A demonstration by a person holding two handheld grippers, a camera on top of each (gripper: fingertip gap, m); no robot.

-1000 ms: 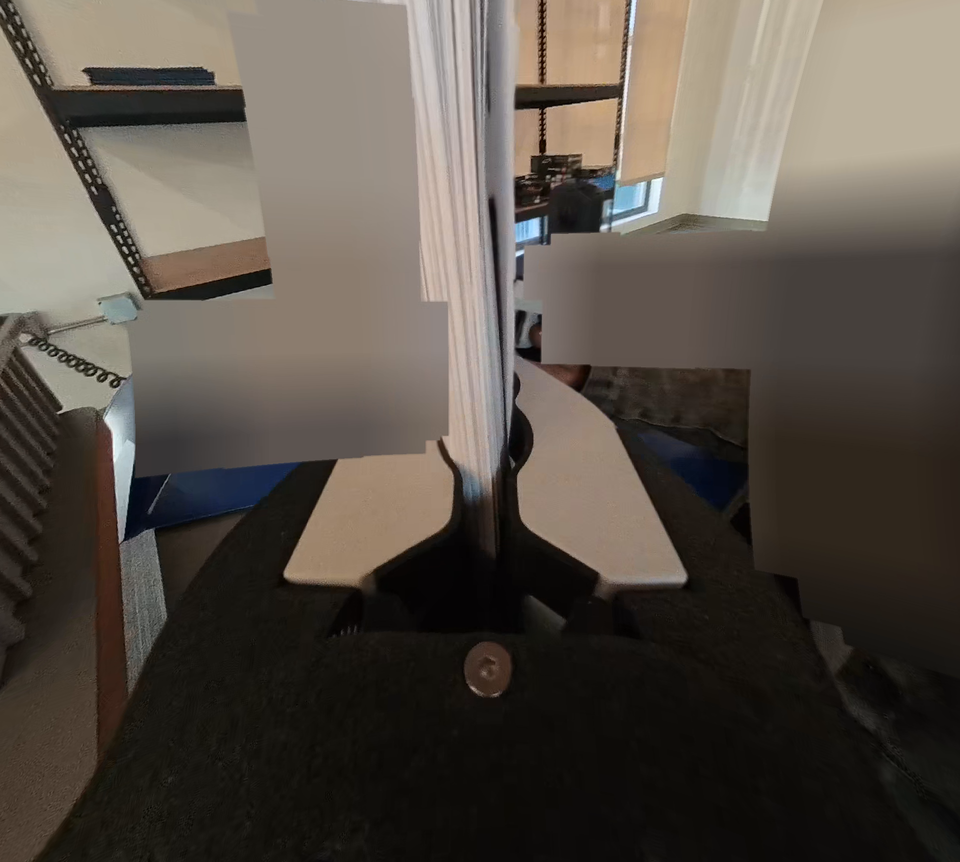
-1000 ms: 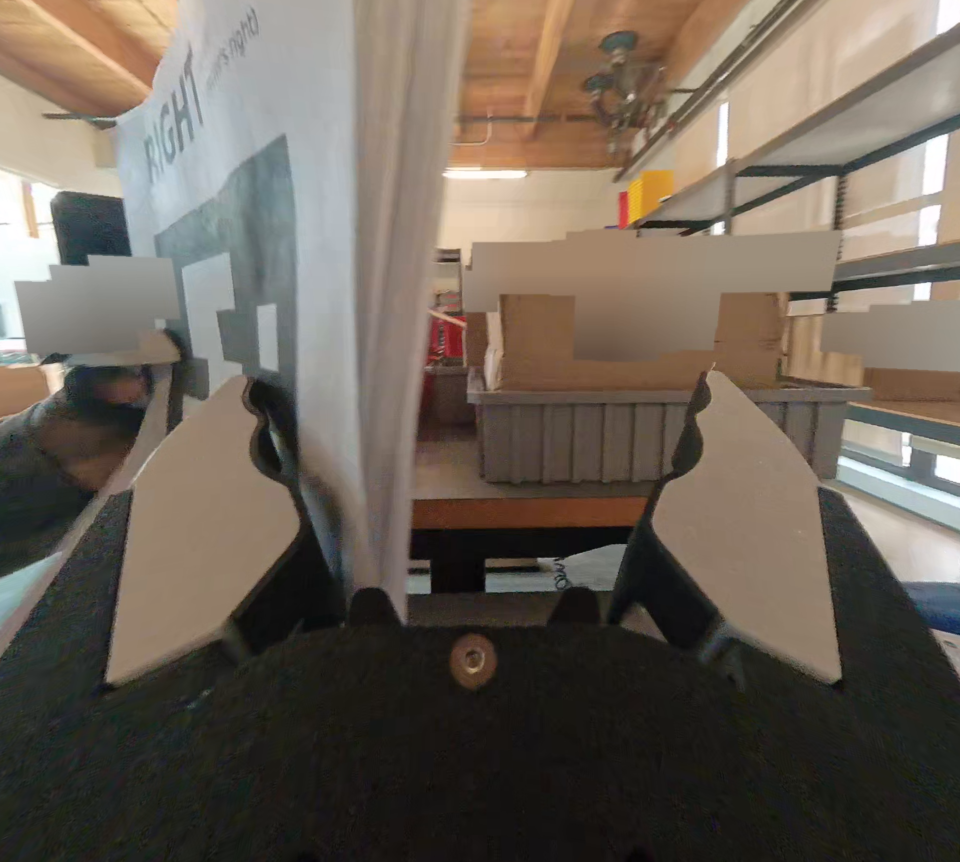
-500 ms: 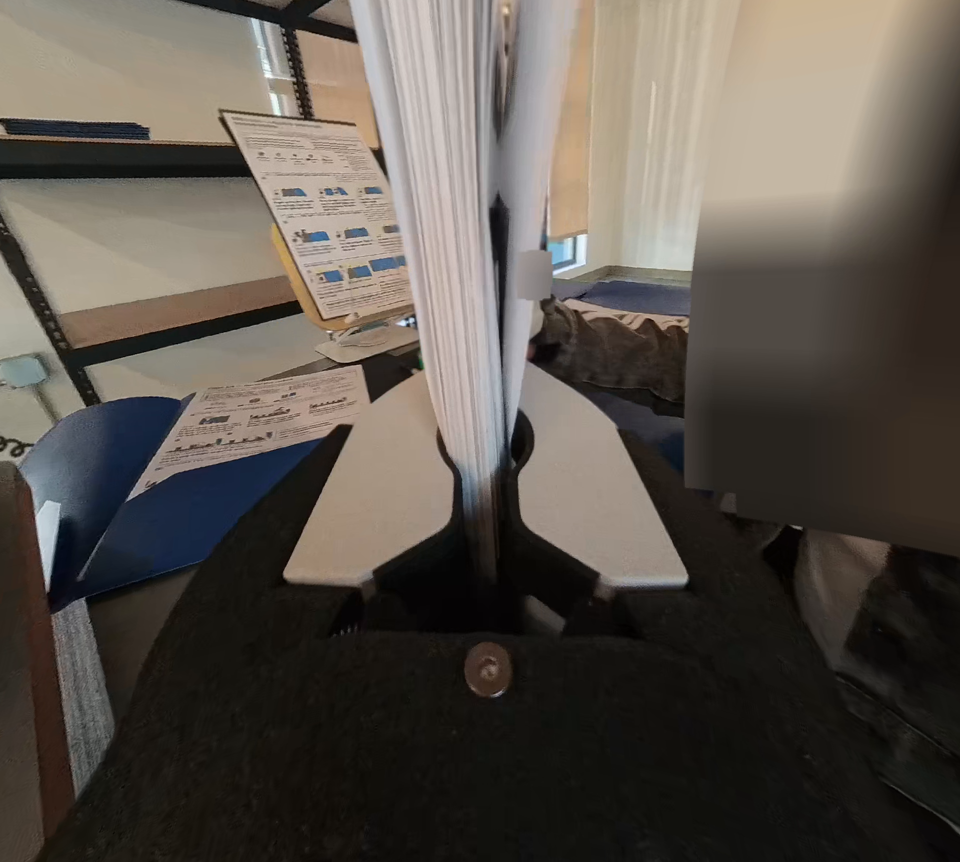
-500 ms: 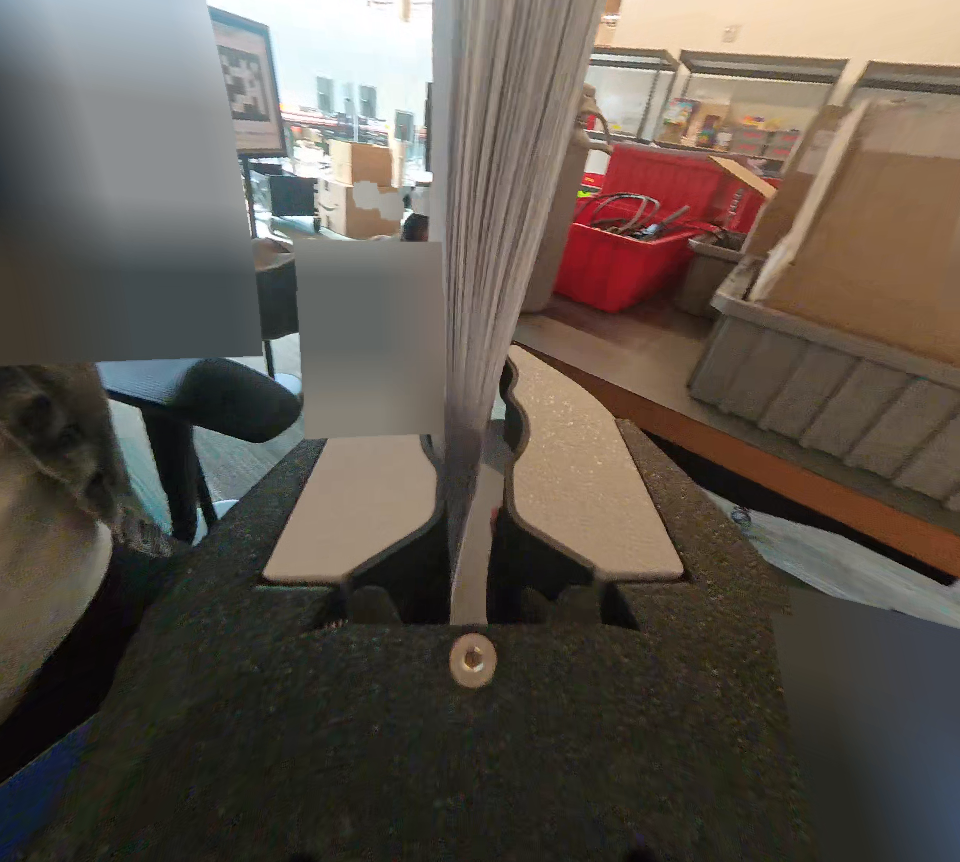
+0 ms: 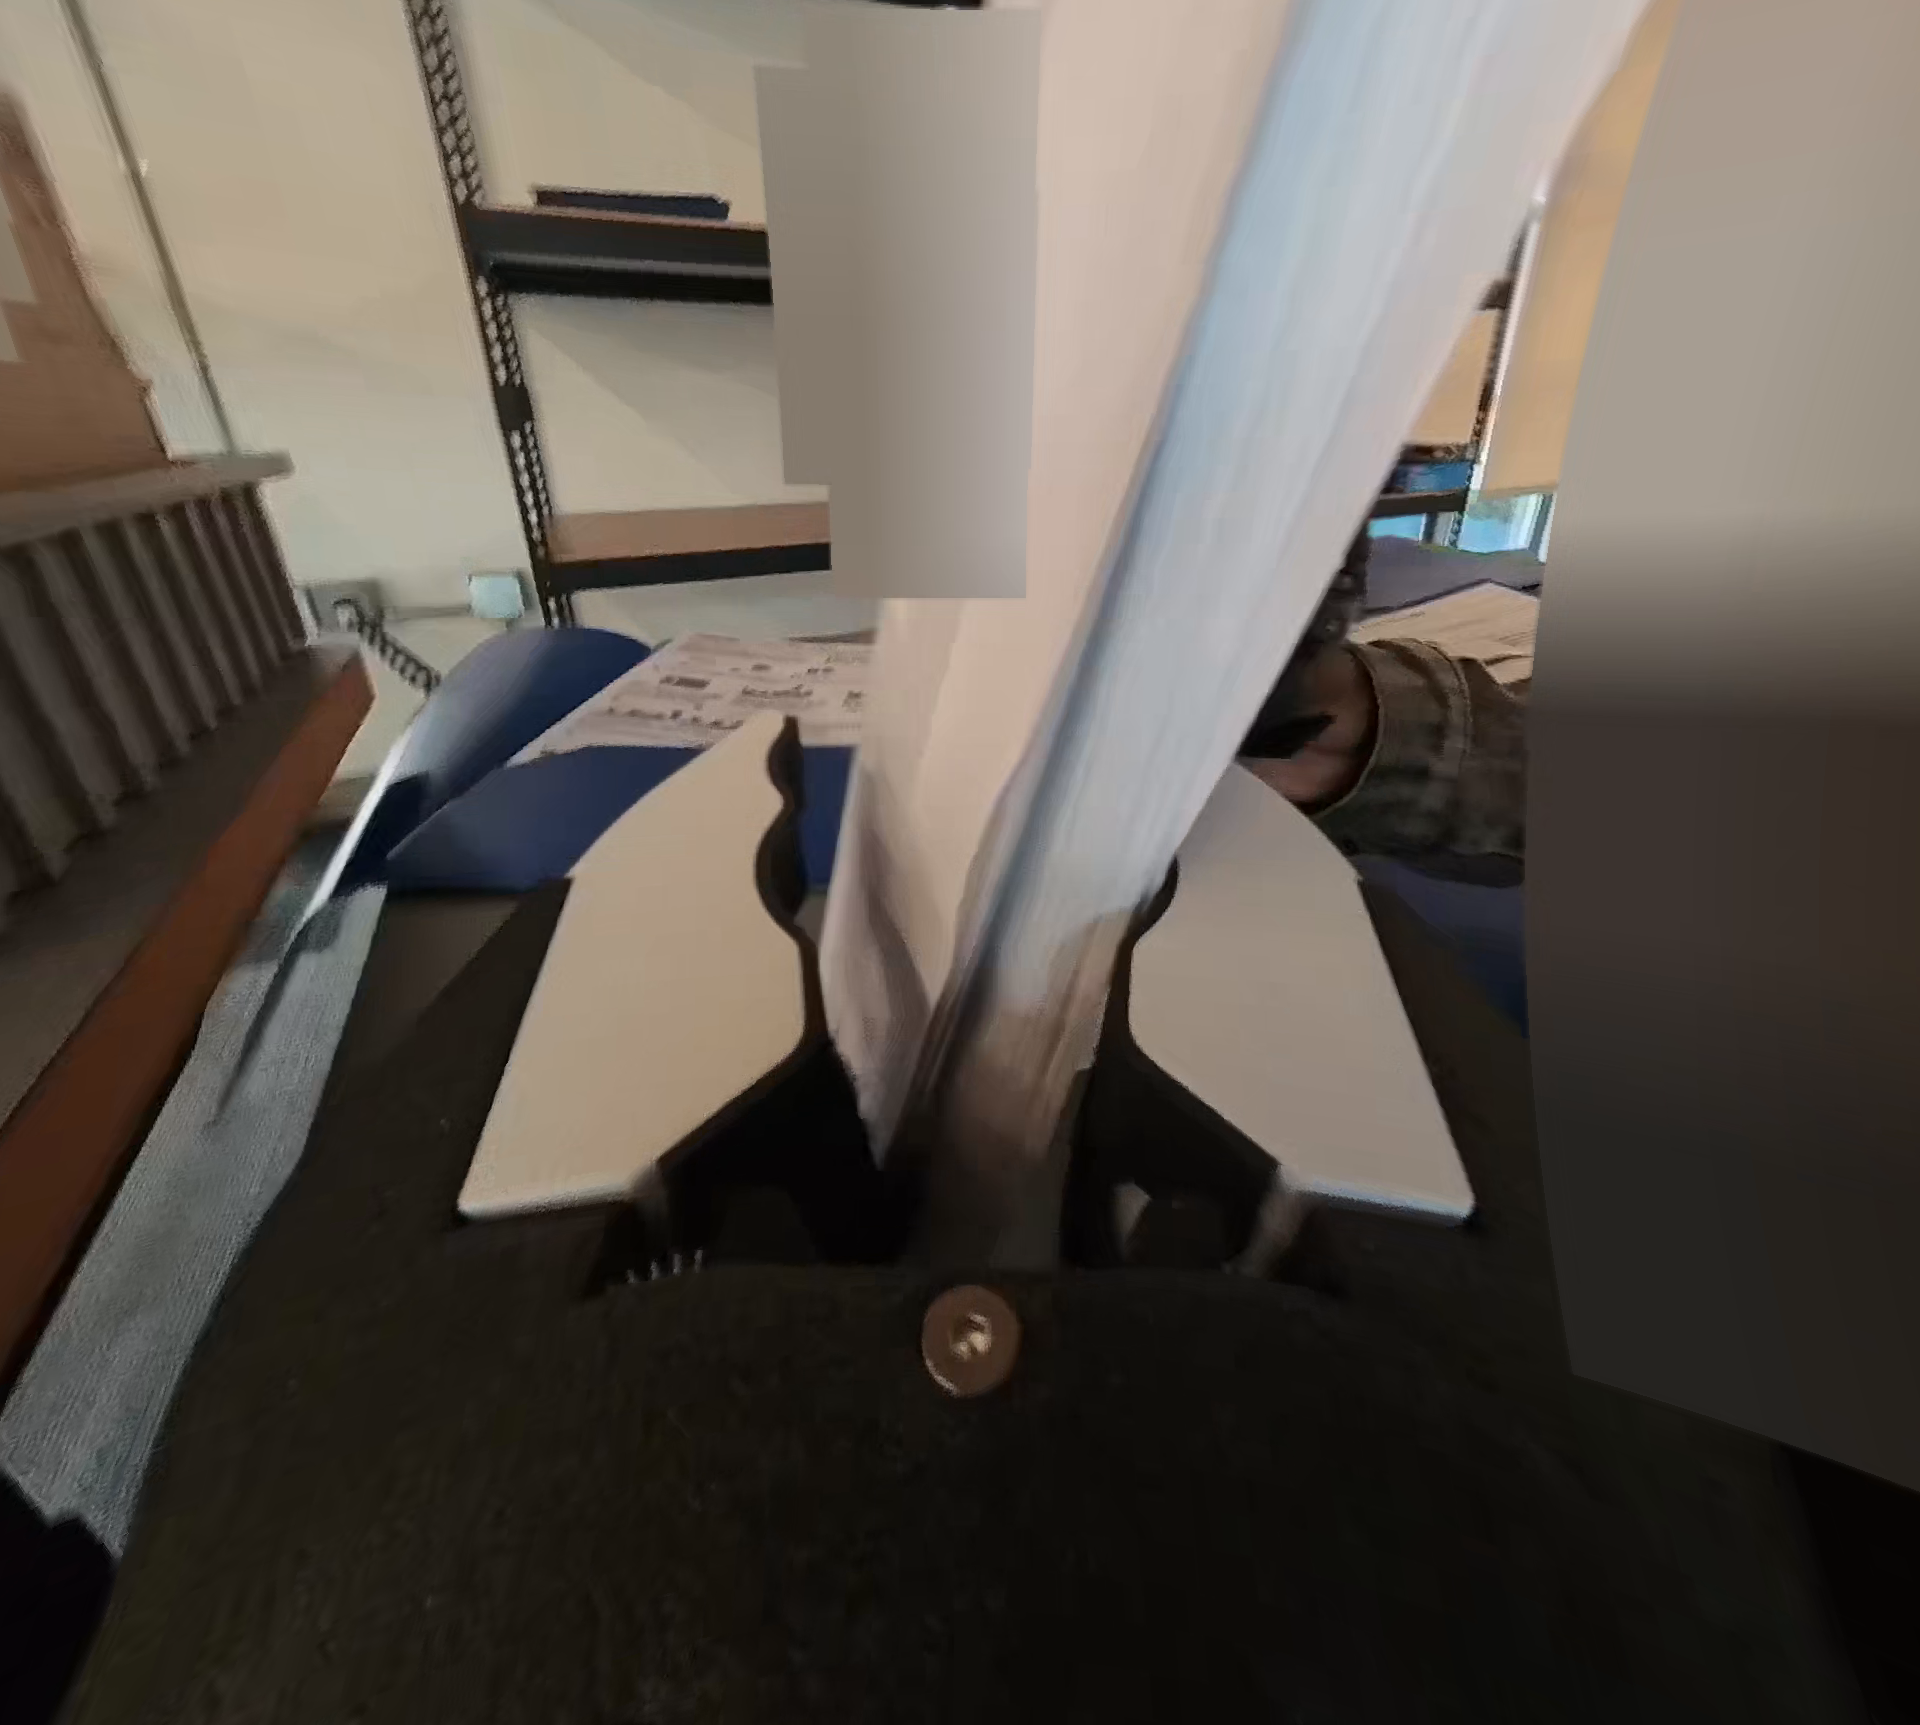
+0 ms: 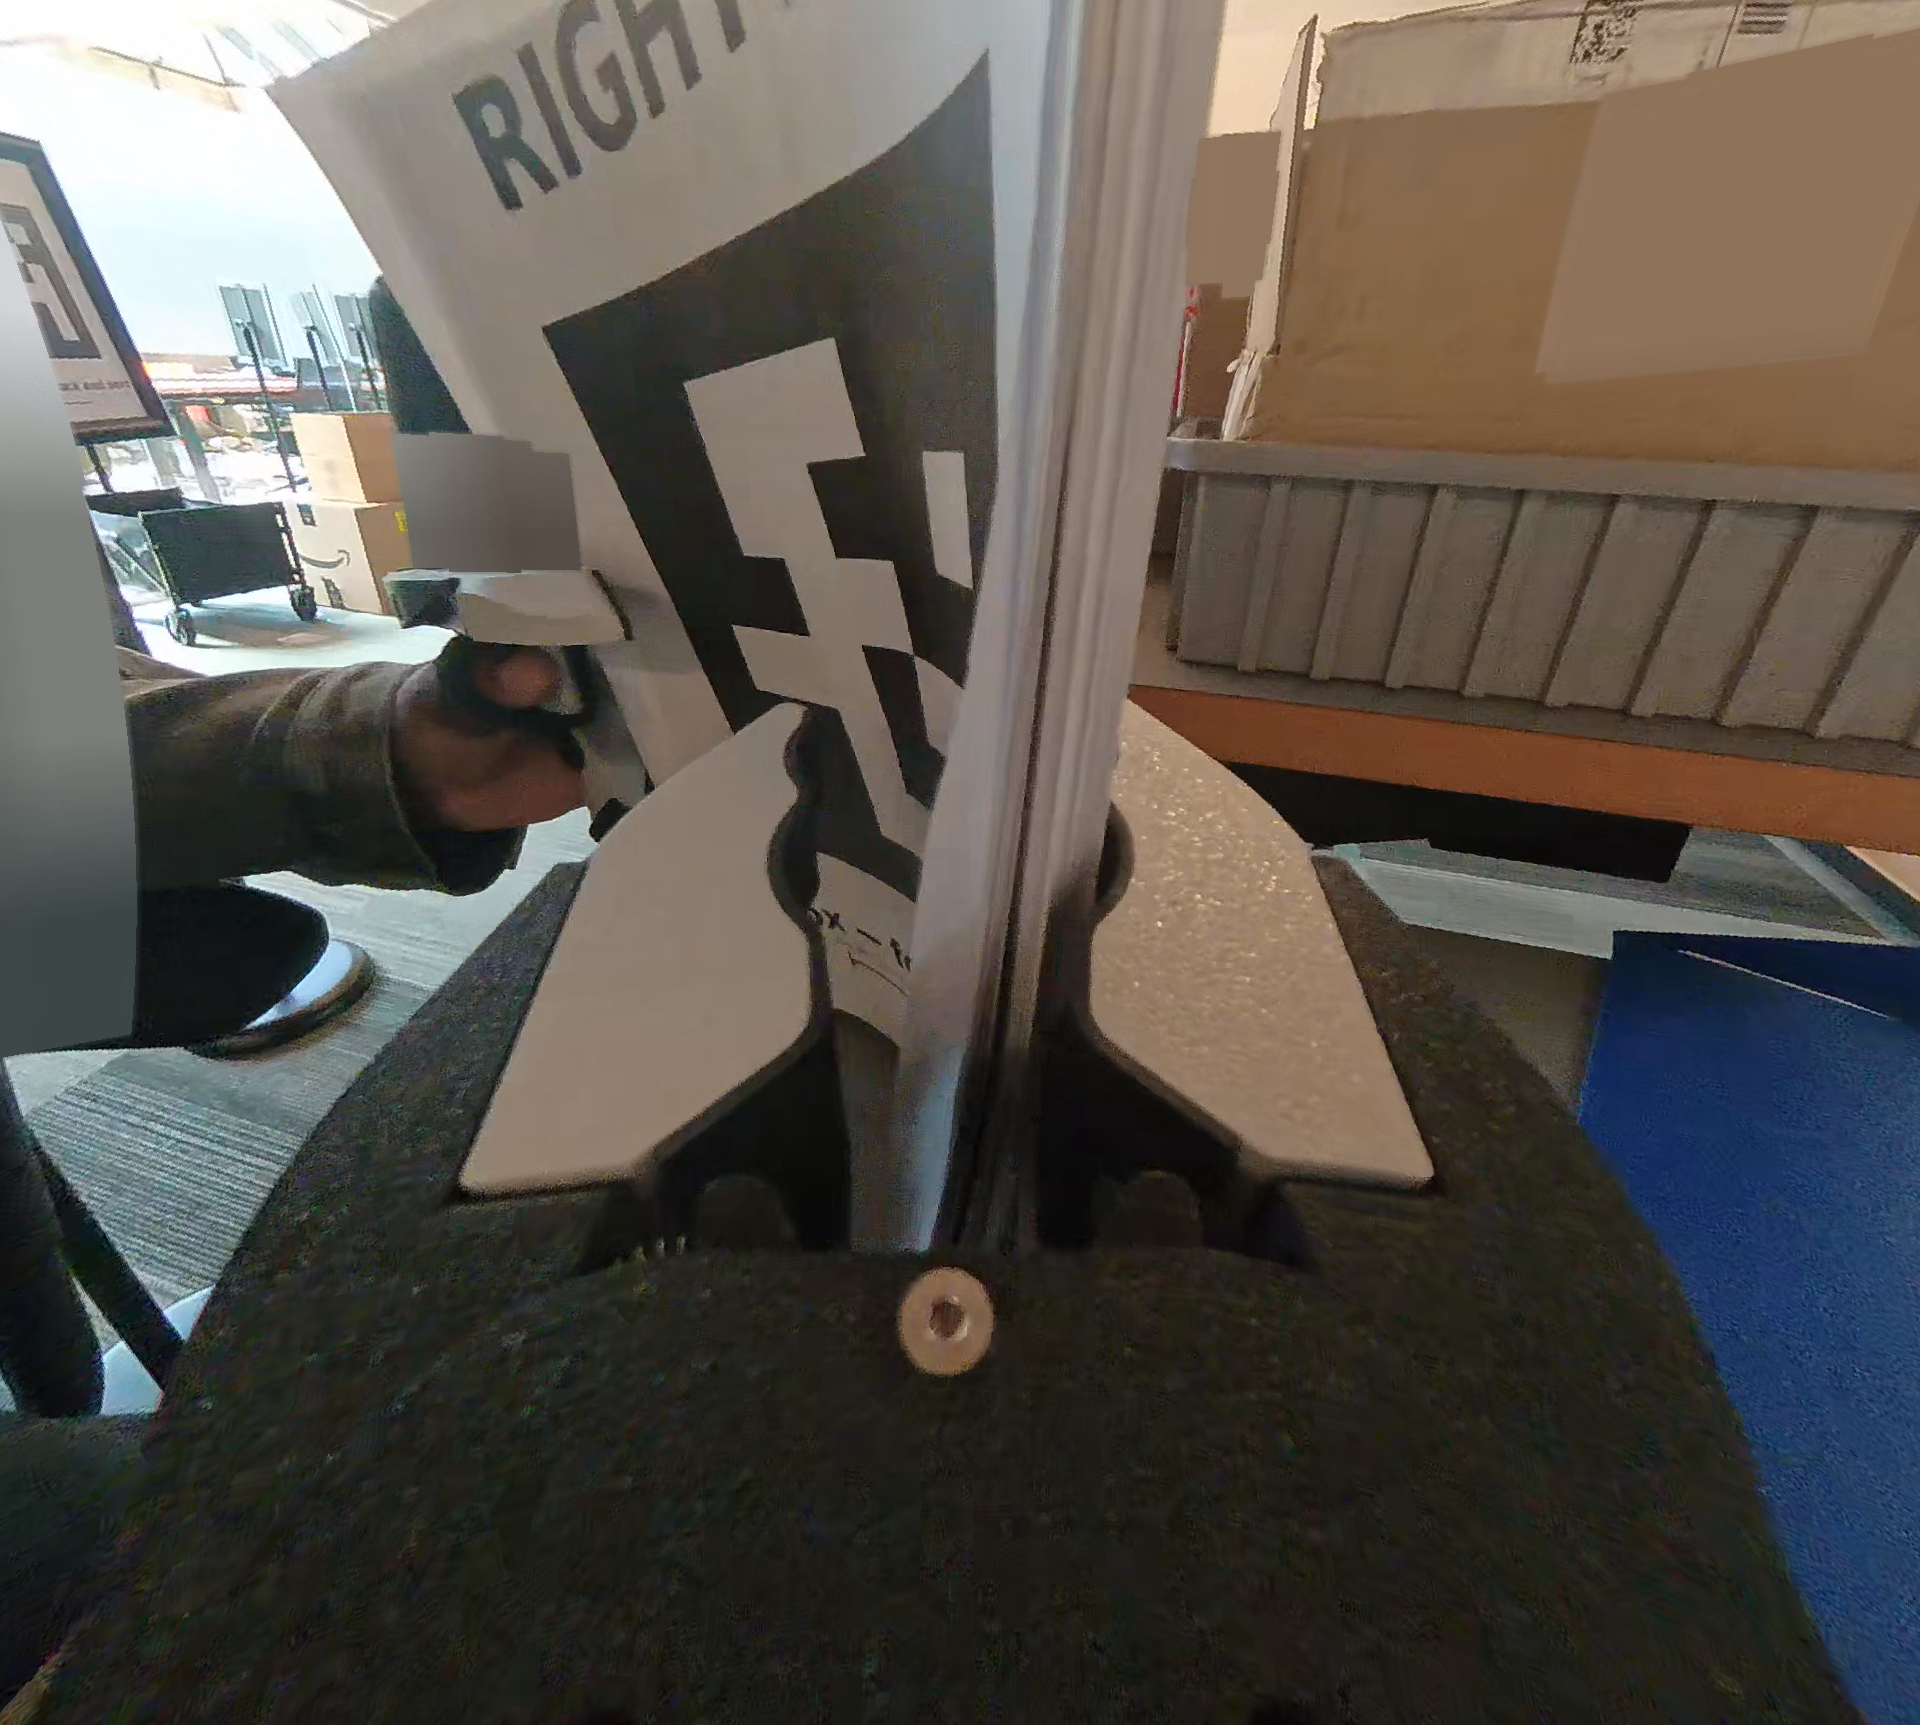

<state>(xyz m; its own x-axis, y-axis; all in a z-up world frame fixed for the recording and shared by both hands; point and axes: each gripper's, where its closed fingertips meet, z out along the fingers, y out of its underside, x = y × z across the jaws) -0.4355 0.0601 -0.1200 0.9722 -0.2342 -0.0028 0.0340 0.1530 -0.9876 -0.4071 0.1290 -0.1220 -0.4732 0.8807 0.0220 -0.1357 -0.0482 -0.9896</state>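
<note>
A thick stack of white paper point(image 5: 1195, 428) stands on edge between the fingers of my left gripper point(image 5: 1008, 756). The jaws are partly apart and the stack leans on the right finger point(image 5: 1278, 979). My right gripper point(image 6: 966, 714) is also partly apart around the same stack point(image 6: 1122, 325), which rests against its right finger point(image 6: 1226, 969). The front sheet point(image 6: 810, 480), printed with a black square marker, curls away toward the left finger. The left gripper point(image 6: 613, 615) also shows in the right wrist view, at the sheet's far edge, held by a hand point(image 6: 488, 740).
An open blue folder point(image 5: 582, 802) with a printed sheet point(image 5: 748, 688) lies on the desk ahead. A black metal shelf rack point(image 5: 499, 273) stands behind it. A grey ribbed bin point(image 6: 1558, 595) holding a cardboard box point(image 6: 1558, 273) sits on a wood-edged table point(image 6: 1455, 771). Another blue folder point(image 6: 1766, 1156) lies at the right.
Both grippers were clamped tight on the stack half a second ago; now both sets of jaws stand wider apart and the stack leans loosely. Both views have swung.
</note>
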